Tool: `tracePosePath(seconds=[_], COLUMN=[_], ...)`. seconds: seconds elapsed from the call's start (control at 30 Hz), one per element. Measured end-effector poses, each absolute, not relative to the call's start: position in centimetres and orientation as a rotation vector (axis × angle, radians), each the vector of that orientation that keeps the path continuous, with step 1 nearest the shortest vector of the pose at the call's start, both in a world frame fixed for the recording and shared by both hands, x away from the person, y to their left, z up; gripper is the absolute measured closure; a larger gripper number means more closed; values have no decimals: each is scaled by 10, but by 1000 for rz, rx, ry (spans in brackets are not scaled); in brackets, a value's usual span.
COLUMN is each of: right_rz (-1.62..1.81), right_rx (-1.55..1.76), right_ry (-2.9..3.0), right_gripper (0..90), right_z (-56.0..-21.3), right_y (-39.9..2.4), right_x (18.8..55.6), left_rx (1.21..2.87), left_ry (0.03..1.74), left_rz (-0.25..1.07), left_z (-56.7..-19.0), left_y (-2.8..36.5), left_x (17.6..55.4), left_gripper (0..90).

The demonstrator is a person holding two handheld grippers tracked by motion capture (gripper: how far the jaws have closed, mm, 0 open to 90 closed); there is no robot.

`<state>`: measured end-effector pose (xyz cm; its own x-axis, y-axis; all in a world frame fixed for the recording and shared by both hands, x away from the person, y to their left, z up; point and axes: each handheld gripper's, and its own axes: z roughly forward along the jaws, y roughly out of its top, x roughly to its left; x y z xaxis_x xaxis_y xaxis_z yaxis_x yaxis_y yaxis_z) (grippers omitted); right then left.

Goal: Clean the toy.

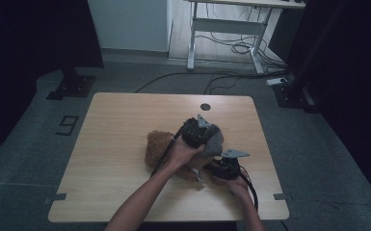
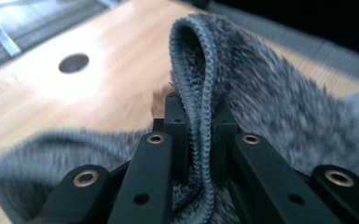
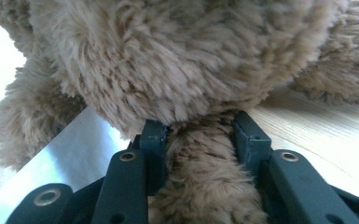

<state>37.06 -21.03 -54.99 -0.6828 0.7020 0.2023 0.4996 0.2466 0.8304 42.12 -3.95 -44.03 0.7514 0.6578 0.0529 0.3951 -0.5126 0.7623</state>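
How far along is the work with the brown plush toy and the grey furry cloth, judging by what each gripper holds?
Done: both grips look set. The left gripper is shut on the hemmed edge of the grey furry cloth, and the right gripper pinches a limb of the brown plush toy. In hand: the cloth is held up over the toy above the wooden table. Left: whether the cloth is going on or coming off cannot be told, but it isn't settled either way.

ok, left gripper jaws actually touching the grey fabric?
Touching. The left gripper view shows the left gripper with both jaws pressed against the folded hem of the grey furry fabric, which is pinched between them.
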Motion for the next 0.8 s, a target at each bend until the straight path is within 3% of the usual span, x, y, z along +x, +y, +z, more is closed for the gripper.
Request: tracePosePath(seconds=[0.4, 0.8], right_rz=[1394, 1402], right_rx=[1148, 1156], right_ry=[2302, 2299], right_gripper=[631, 631], right_z=[-549, -550], right_y=[-208, -209], right_x=[370, 371], left_rx=[2166, 2110], left_ry=[878, 1030], left_rz=[507, 615], left_z=[-440, -435], left_y=[7, 105], left_x=[415, 403], left_gripper=[815, 814])
